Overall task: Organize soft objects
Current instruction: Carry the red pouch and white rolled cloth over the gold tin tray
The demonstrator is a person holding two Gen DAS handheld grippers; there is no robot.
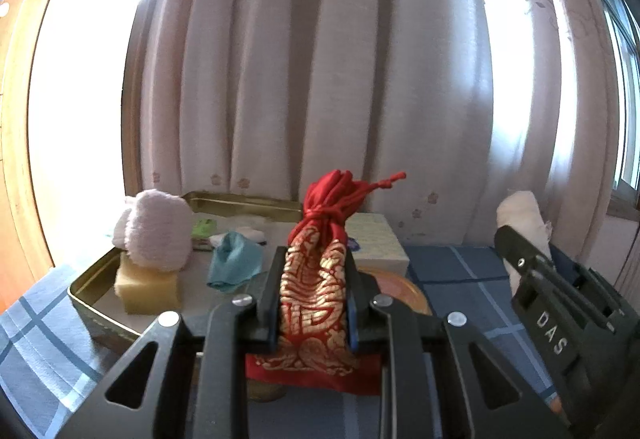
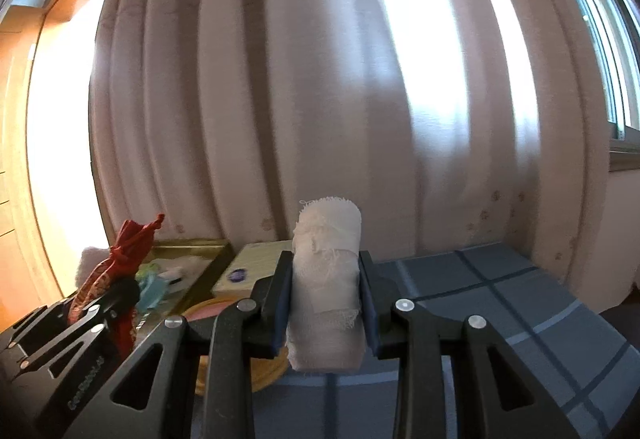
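Observation:
My left gripper is shut on a red and gold drawstring pouch, held upright above the table; the pouch also shows in the right wrist view. My right gripper is shut on a white gauze roll, held upright; the roll also shows at the right of the left wrist view. A gold metal tin at the left holds a pink fluffy cloth, a yellow sponge, a teal cloth and small white items.
A cream box stands behind the pouch, beside the tin. A round orange-rimmed plate lies under my grippers. The table has a blue checked cloth. A pale curtain hangs close behind, with a window at the right.

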